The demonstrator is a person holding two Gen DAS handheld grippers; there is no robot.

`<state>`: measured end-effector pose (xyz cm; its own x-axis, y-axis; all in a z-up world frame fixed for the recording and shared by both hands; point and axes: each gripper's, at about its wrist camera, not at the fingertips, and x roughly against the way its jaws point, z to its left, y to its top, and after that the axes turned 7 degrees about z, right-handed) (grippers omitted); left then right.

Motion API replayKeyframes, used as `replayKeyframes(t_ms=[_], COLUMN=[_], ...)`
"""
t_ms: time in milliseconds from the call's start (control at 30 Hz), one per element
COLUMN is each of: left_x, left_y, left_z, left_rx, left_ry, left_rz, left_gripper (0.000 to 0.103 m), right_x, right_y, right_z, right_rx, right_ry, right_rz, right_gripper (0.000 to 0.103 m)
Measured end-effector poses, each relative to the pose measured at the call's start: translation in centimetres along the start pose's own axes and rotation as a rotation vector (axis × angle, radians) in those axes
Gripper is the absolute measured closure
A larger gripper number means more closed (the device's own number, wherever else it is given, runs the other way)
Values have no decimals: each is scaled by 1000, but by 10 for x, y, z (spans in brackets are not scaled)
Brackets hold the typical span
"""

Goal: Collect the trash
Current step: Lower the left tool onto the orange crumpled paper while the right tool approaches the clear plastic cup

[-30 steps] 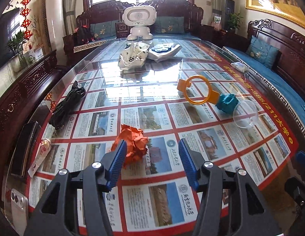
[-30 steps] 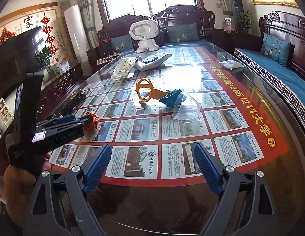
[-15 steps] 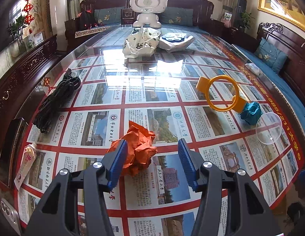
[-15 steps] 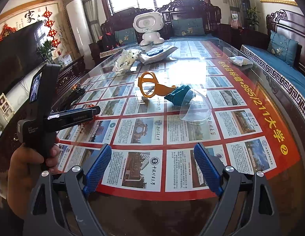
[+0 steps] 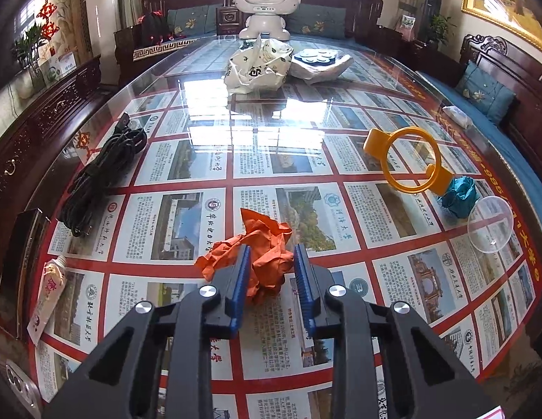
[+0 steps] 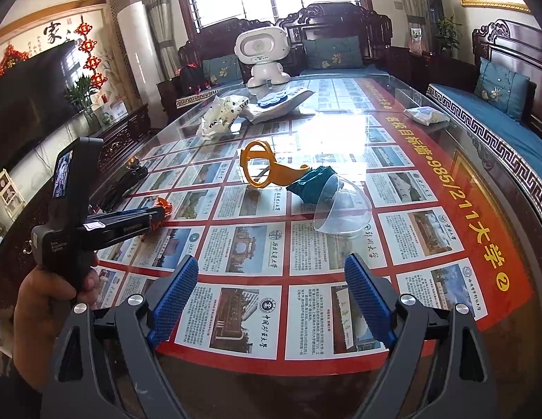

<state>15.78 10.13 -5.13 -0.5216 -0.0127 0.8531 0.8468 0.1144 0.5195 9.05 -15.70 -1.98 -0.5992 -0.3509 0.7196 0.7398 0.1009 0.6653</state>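
A crumpled orange paper ball (image 5: 262, 251) lies on the glass table. My left gripper (image 5: 271, 265) has its blue pads closed against both sides of the ball; it also shows in the right wrist view (image 6: 155, 214) with the orange paper (image 6: 165, 205) at its tip. A crumpled teal paper ball (image 5: 459, 197) lies to the right beside a clear plastic dome lid (image 5: 490, 225); both also show in the right wrist view, paper (image 6: 311, 183) and lid (image 6: 342, 209). My right gripper (image 6: 271, 286) is open and empty above the table's near edge.
An orange ring-shaped holder (image 5: 409, 159) lies by the teal paper. A black cable bundle (image 5: 103, 174) and a small tube (image 5: 47, 293) lie at the left. A white plastic bag (image 5: 258, 66), a white pouch (image 5: 321, 61) and a white robot (image 5: 265, 7) are at the far end.
My left gripper has moved forward over the orange paper ball and its jaws have closed onto it. The right gripper has stayed open and nearly still.
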Motion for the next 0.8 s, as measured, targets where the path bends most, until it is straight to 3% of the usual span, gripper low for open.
replayKeyframes(t_ms=[167,233,300,467,667,800], left_x=[9,13,15,10,-5,-2], left_y=[2,2,3,7,7,8], left_z=[-2,-4,-4,-1,2,4], left_rx=[-21,-25,-26,-9,14,24], left_ry=[6,19,35,80,66,53], left_rz=[-25,-44,-49,-46,0,-4], left_gripper=[70,55,52,52,51,58], right_x=[0,1,1,2,0,-3], right_y=[0,0,0,2,3,7], right_z=[0,0,1,2,4,2], right_rx=[0,-2,-2,2,6,7], right_ry=[5,4,4,4,3,-20], right_rz=[2,1,0,-1,-1,0], right_gripper=[20,20,20,20,20,21])
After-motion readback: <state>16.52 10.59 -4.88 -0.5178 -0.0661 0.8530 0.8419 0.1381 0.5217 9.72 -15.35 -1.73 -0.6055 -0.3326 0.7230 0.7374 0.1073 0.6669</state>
